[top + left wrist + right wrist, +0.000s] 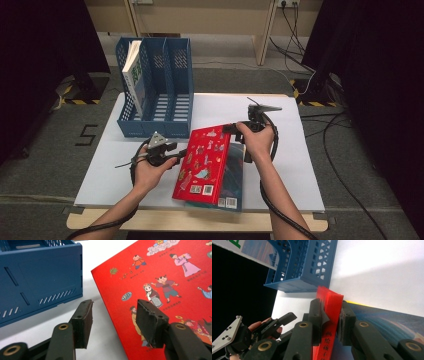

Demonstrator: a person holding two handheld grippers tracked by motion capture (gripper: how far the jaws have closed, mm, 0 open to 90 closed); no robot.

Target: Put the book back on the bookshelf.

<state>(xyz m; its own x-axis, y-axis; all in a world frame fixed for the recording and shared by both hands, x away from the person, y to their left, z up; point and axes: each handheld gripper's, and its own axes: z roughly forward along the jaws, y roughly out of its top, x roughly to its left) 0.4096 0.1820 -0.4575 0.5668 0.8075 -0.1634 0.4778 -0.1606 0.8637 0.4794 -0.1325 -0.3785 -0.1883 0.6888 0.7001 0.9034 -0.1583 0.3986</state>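
The red book is pinched at its spine by the right tool and tipped up off another book on the counter, likely for the blue rack. The left tool is spread wide at the edge, gripping nothing.

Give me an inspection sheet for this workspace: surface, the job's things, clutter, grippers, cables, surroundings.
Surface: white table, bare at its right side.
Job's things: red book tilted up over a blue book; blue file rack holds one book in its left slot.
Clutter: nothing seen.
Grippers: right gripper clamped on the red book's spine; left gripper open, its jaws astride the red book's edge, not pressing.
Cables: one trails from each gripper; more on the floor at right.
Surroundings: grey floor, black curtains.
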